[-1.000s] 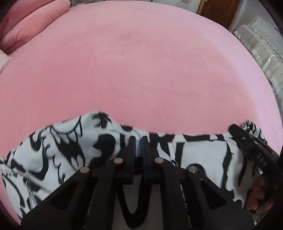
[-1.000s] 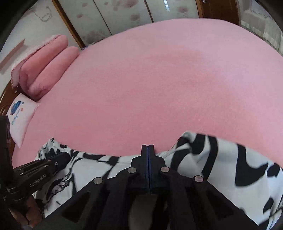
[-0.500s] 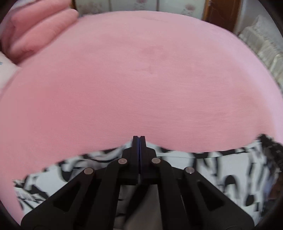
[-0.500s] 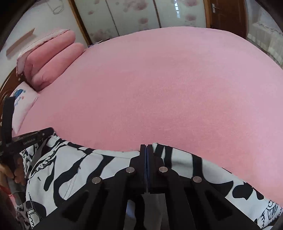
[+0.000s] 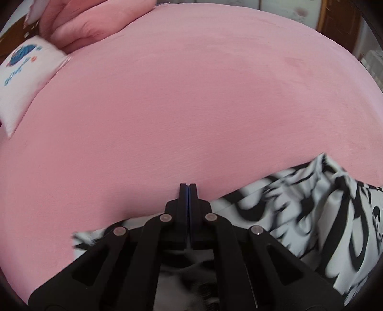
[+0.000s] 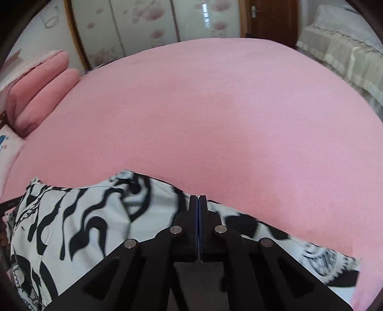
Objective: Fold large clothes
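A white garment with bold black patterns (image 5: 311, 215) lies bunched along the near side of the pink bed (image 5: 191, 107). My left gripper (image 5: 188, 186) is shut, and the garment's edge runs under its fingers, with fabric showing between its arms. In the right wrist view the same garment (image 6: 83, 215) spreads to the left and right of my right gripper (image 6: 198, 197). That gripper is shut too, with the cloth's far edge passing beneath its tips. The pinch points themselves are hidden by the fingers.
Pink pillows (image 5: 83, 26) and a white cushion with a blue print (image 5: 26, 71) lie at the bed's far left. Beyond the bed (image 6: 239, 119) stand flowered wardrobe doors (image 6: 143, 24), a wooden door (image 6: 270, 16) and cream-covered furniture (image 6: 347, 47).
The left jaws went from slightly apart to shut on the cloth. Both grippers moved across the bed with the garment. The other gripper slid out of each view.
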`<state>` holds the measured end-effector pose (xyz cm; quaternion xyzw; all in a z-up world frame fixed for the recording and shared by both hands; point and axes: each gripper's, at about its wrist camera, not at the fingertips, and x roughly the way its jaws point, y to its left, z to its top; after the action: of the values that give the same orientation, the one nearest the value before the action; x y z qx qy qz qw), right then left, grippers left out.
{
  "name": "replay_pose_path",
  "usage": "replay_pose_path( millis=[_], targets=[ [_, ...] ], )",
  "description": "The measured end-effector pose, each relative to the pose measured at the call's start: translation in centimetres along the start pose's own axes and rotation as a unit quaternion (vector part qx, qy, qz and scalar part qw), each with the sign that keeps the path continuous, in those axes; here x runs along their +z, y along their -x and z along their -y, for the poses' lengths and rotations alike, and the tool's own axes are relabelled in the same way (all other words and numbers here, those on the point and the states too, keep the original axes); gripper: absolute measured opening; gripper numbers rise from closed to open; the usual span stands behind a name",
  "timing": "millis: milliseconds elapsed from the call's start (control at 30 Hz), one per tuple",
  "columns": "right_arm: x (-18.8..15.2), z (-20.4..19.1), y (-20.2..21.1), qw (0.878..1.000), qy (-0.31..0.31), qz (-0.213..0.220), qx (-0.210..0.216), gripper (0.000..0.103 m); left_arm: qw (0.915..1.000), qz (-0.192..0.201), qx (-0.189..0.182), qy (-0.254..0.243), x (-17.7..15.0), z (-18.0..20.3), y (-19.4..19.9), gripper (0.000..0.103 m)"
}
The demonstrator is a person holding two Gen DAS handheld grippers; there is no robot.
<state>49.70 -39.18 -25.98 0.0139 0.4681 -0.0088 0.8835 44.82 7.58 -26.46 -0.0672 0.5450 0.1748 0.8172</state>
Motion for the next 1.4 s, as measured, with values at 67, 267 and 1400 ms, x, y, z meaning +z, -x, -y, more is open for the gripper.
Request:
replay_pose_path(
  millis=[67,267,1400],
  targets=[
    [-0.2,0.6,1.2,0.999,-0.006,0.006,-0.031,0.000,1.0000,0.003,0.005,-0.003,-0.7,-1.0,0.9,0.001],
    [-3.1,4.0,7.5,0.995,-0.086,0.008,-0.053,0.000,0.9998,0.022,-0.003,-0.001,-4.5,-4.1,7.1,0.001],
    [-33.9,-1.5,43.6,0.989,-0.133,-0.065,-0.026,0.005,0.9854,-0.041,-0.165,-0.012,-34.4,-10.7,40.2,0.001]
  ],
)
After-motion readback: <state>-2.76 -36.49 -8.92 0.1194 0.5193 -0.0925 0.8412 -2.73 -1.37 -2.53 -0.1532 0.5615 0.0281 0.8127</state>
